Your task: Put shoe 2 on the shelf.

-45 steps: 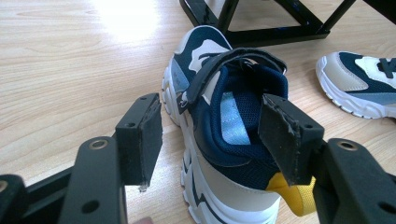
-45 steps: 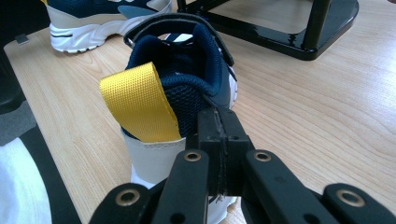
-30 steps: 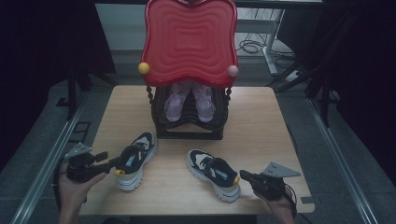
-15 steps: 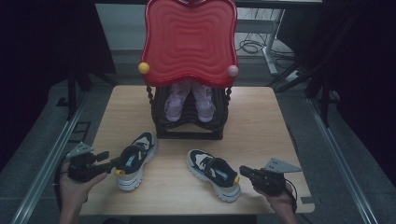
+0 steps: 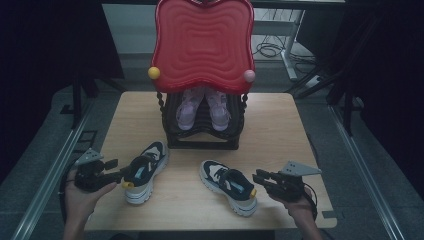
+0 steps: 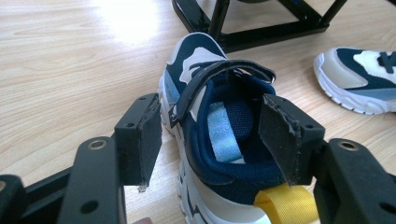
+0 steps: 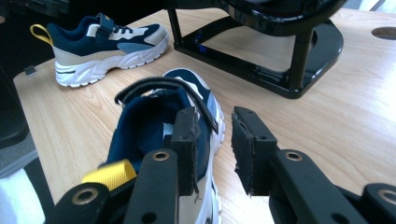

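Two navy, white and beige sneakers with yellow heel loops lie on the wooden table. The left sneaker has its heel between the wide-apart pads of my left gripper; the pads do not visibly press on it. My right gripper hovers at the heel of the right sneaker. Its jaws have just been opening, with a bare gap between them and one jaw over the shoe's collar.
A black rack stands mid-table and carries a pair of lilac shoes under a red wavy panel with a yellow ball and a pink ball. The table's front edge lies close behind both grippers.
My right gripper has lifted slightly at the right sneaker's heel and its jaws have parted. Both sneakers and the left gripper stay where they were.
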Available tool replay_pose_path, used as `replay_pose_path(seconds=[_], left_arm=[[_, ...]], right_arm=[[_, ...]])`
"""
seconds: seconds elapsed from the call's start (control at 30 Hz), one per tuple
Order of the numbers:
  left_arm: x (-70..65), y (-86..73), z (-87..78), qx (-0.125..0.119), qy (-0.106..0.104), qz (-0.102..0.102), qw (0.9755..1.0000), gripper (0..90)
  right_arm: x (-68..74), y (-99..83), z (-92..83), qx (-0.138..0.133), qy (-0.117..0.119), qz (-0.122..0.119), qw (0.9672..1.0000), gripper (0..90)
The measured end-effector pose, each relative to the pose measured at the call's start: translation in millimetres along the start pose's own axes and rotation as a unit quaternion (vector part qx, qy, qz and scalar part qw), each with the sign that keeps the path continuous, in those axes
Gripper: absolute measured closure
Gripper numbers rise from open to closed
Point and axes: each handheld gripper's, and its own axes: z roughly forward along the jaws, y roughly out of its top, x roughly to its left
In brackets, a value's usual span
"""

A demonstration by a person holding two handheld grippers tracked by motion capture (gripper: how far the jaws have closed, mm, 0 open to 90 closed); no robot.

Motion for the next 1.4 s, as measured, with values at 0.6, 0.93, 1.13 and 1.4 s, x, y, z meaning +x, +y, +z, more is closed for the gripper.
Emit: replay_pose_path(seconds=[0.6, 0.93, 1.13, 1.4], left_arm=[[7.3, 11.2, 29.8, 0.039, 0.014, 0.006, 0.9991, 40.1], [11.3, 12.3, 44.5, 0.061, 0.013, 0.006, 0.9980, 41.6], [11.7, 12.6, 50.9, 0.070, 0.014, 0.008, 0.9974, 42.8], [12.9, 13.8, 55.4, 0.075, 0.013, 0.009, 0.9971, 44.8]], right_arm=[[-8.0, 14.2, 20.1, 0.017, 0.028, 0.008, 0.9994, 64.7], [-9.9, 19.1, 30.2, 0.030, 0.047, 0.008, 0.9984, 64.3], [-10.8, 25.0, 38.9, 0.049, 0.061, 0.005, 0.9969, 62.7], [-9.1, 29.0, 54.2, 0.087, 0.082, -0.004, 0.9928, 60.9]])
